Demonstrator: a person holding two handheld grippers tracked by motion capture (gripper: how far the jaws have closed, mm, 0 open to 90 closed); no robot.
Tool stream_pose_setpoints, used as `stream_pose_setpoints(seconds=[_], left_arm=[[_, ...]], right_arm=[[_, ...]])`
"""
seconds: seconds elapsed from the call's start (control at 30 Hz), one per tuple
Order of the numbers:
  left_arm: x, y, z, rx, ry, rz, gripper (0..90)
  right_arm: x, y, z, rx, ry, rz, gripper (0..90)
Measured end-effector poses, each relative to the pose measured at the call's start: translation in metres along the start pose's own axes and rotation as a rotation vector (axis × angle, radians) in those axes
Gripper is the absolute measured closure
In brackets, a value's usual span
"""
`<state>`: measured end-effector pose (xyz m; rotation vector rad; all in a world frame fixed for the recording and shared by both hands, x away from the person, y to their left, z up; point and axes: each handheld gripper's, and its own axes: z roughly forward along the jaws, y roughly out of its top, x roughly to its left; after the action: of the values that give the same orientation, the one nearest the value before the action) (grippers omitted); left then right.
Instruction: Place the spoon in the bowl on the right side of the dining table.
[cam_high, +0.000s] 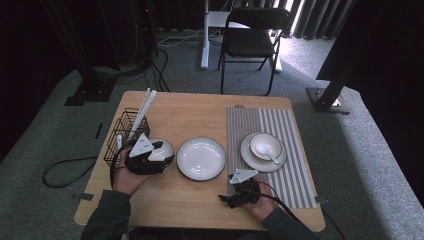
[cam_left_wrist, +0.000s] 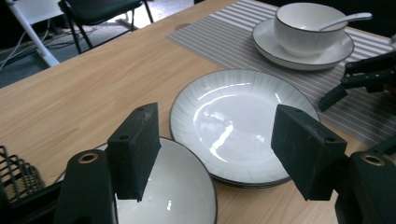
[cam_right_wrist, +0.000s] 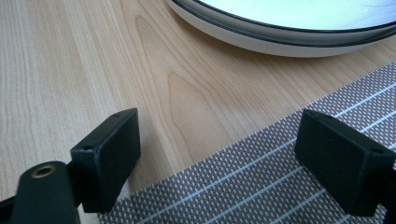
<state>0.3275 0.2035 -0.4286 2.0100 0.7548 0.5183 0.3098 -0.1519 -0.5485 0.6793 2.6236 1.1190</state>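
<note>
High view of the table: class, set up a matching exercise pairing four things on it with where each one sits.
Things:
1. spoon
2. wire basket
3. empty plate
4. right gripper

Places:
A. at the table's left edge, with white sticks standing in it
B. at the near left corner of the striped mat
C. in the bowl on the mat
D. on bare wood in the middle of the table

Pairs: 1-C, 2-A, 3-D, 4-B
</note>
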Motion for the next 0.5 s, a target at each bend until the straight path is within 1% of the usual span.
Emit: stream_pose_setpoints(seconds=[0.2,0.27,0.3,0.5], left_arm=[[0.006,0.004,-0.004,0.004,0.033,-0.019,33.2],[0.008,0.004,-0.005,0.004,0.035,-0.021,33.2],[0.010,0.005,-0.005,0.006,0.045,-0.024,33.2],[0.017,0.006,-0.004,0.014,0.059,-0.040,33.1]], right_arm=[[0.000,0.000,0.000,0.001,0.000,-0.002,14.0],[0.000,0.000,0.000,0.001,0.001,-0.003,14.0],[0.000,0.000,0.000,0.001,0.001,-0.003,14.0],[0.000,0.000,0.000,0.001,0.000,-0.002,14.0]])
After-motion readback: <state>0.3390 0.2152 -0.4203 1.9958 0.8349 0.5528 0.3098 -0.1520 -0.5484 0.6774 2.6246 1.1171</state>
